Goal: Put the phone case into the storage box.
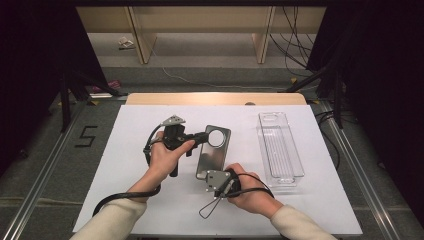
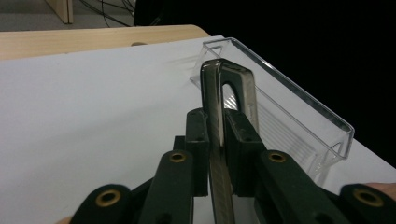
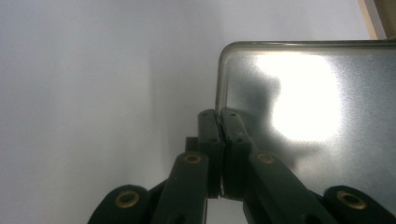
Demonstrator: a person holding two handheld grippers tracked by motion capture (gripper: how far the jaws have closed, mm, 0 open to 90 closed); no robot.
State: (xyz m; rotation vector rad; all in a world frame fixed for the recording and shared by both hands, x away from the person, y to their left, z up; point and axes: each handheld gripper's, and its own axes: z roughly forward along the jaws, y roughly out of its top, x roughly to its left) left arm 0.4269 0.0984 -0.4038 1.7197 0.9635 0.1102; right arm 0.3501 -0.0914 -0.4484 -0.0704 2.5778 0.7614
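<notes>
White sheeting covers the surface (image 1: pixel 135 150), with a strip of bare wood at its far edge and dark floor around it. Nearest the person, the right claw (image 1: pixel 216 181) is pressed together on the near corner of a smoked, glossy phone case (image 1: pixel 212 152); the right gripper view shows both pads clamped on the case's thin edge. Just beyond, the left claw (image 1: pixel 201 136) pinches the far end of the same case beside its round camera opening, its jaws tight on the rim in the left gripper view. So the case hangs between the two claws, lifted off the sheet and tilted, as far as I can judge. Well to the right of both claws lies a clear plastic tray (image 1: pixel 280 150), with nothing in it. I judge the pick-up done, and carrying the case over and setting it in the tray left. On the floor, far left of the left claw, black tape forms a "5" (image 1: pixel 86 136); I can read no brand on the case or tray.
</notes>
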